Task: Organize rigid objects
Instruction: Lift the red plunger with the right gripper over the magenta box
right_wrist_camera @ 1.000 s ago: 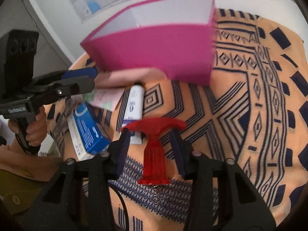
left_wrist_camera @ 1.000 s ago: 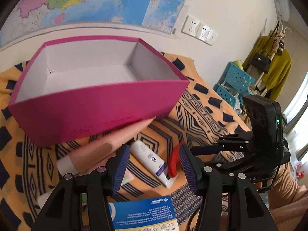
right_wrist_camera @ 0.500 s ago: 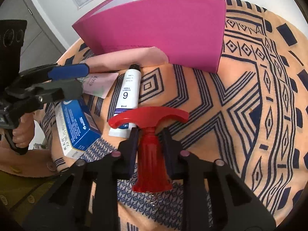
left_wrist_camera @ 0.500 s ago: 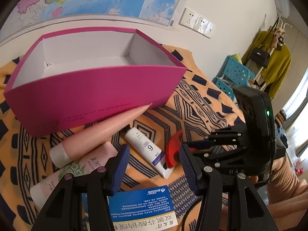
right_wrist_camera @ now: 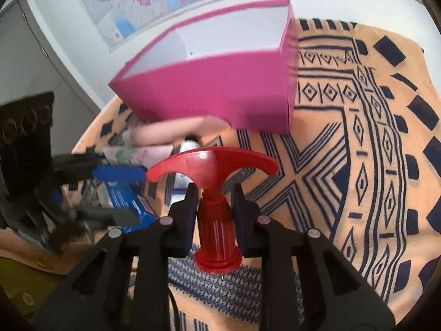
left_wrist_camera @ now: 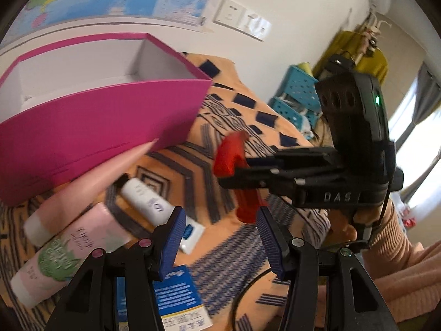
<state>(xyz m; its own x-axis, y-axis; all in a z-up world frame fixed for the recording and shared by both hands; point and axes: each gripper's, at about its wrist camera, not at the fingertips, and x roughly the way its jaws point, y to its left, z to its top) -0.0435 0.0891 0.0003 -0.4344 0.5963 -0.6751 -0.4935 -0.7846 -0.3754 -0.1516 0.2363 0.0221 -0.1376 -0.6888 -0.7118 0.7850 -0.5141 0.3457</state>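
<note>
1. Since the earlier frame, the red T-handle tool (right_wrist_camera: 216, 207) has come off the patterned cloth (right_wrist_camera: 344, 193); the right gripper (right_wrist_camera: 215, 209) has just been closing, and its jaws now clamp the ribbed shaft directly below the crossbar.
2. Tool position: the tool hangs clear of the cloth, near the front of the pink box (right_wrist_camera: 220, 91). In the left wrist view the tool (left_wrist_camera: 234, 171) sits between the left gripper and the box's right end.
3. Long axis: the shaft runs in line with the right gripper's fingers, the crossbar is towards the box and the flared base is towards the wrist.
4. Direction of the coming move: the open, empty-looking box lies ahead of and above the tool in the right wrist view. The tool must probably clear the front wall before release.
5. Nearer hand: the right hand carries the tool. The left gripper (left_wrist_camera: 220, 237) stands part open and grips nothing, above a white tube (left_wrist_camera: 148, 201) and a blue carton (left_wrist_camera: 176, 298).
6. Two pink tubes (left_wrist_camera: 77, 237) lie against the box front, to the left of the travel path.
</note>
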